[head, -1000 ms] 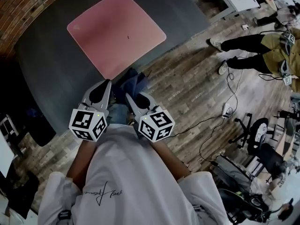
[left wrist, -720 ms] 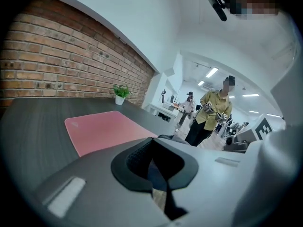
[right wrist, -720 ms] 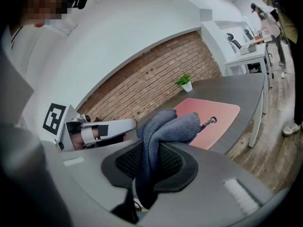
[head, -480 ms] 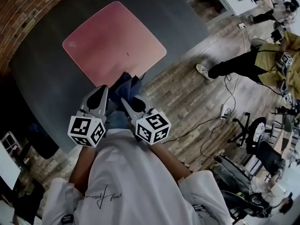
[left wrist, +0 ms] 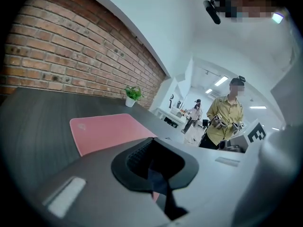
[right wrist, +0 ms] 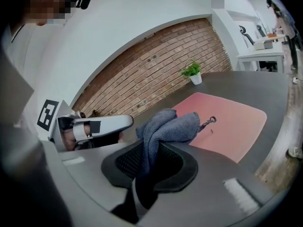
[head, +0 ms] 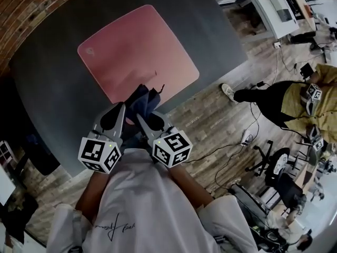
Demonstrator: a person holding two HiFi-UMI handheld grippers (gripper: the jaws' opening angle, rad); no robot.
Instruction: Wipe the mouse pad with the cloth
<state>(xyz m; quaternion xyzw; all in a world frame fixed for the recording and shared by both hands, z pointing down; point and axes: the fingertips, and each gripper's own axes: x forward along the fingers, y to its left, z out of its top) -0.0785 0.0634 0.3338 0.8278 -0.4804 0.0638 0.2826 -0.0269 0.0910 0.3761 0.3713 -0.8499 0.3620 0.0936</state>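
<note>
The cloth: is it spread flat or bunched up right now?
Bunched up: the cloth sits in thick folds, pinched by the right gripper, jaws shut on it.

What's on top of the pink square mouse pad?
The pink square mouse pad is mostly bare, with one small dark speck. The blue-grey cloth in the right gripper hides its near edge; anything beneath is hidden.

Left gripper (left wrist: 152, 157) with its jaws drawn close together, pink mouse pad (left wrist: 109, 131) on the dark grey table (left wrist: 38, 122) just beyond them, small potted plant (left wrist: 133, 96) at the table's far edge, brick wall (left wrist: 71, 56) on the left, person in a yellow shirt (left wrist: 226, 122) standing far right
</note>
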